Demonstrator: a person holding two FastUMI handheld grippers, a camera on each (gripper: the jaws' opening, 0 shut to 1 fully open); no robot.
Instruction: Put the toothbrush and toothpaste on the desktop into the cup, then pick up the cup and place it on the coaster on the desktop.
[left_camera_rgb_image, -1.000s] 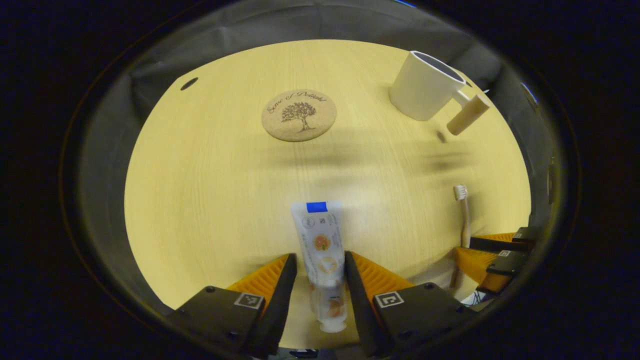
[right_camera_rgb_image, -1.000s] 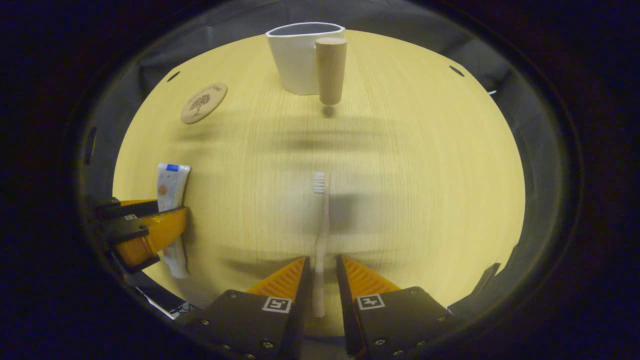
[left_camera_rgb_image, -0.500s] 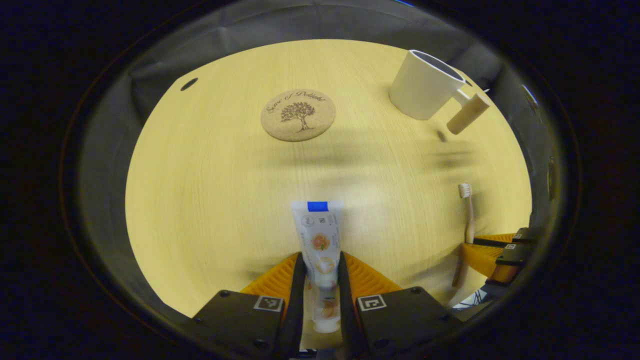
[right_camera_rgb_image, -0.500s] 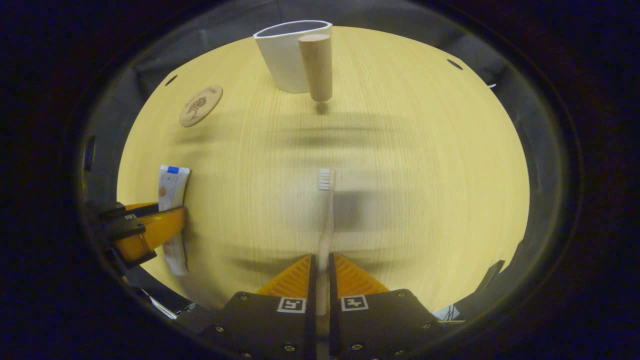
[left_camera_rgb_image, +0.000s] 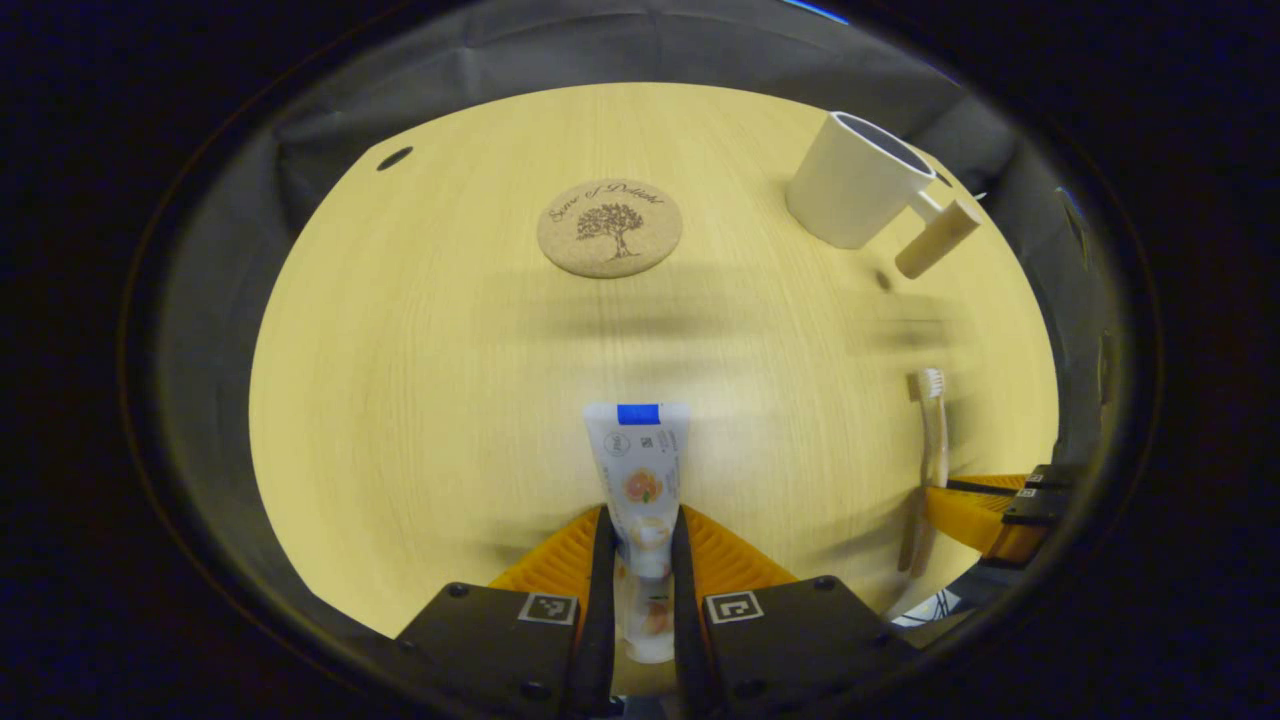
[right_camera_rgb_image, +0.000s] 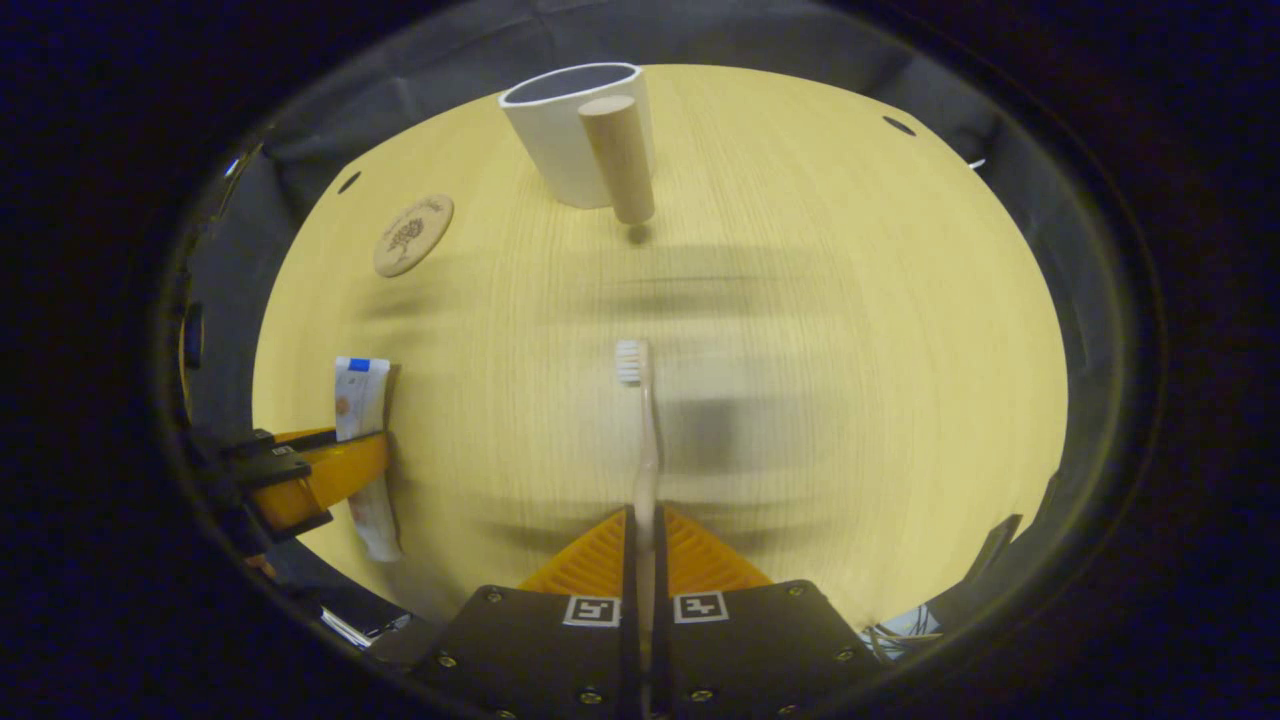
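left gripper (left_camera_rgb_image: 638, 545) clamps toothpaste (left_camera_rgb_image: 638, 470) | right gripper (right_camera_rgb_image: 645, 535) clamps toothbrush (right_camera_rgb_image: 643, 430)

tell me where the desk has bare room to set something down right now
Widest bare patch: mid-desk, bordered by the coaster, cup, toothpaste and toothbrush. Also bare: right of the toothbrush, out to the desk edge. Crowded: the near edge, where the left gripper and right gripper hold those items.
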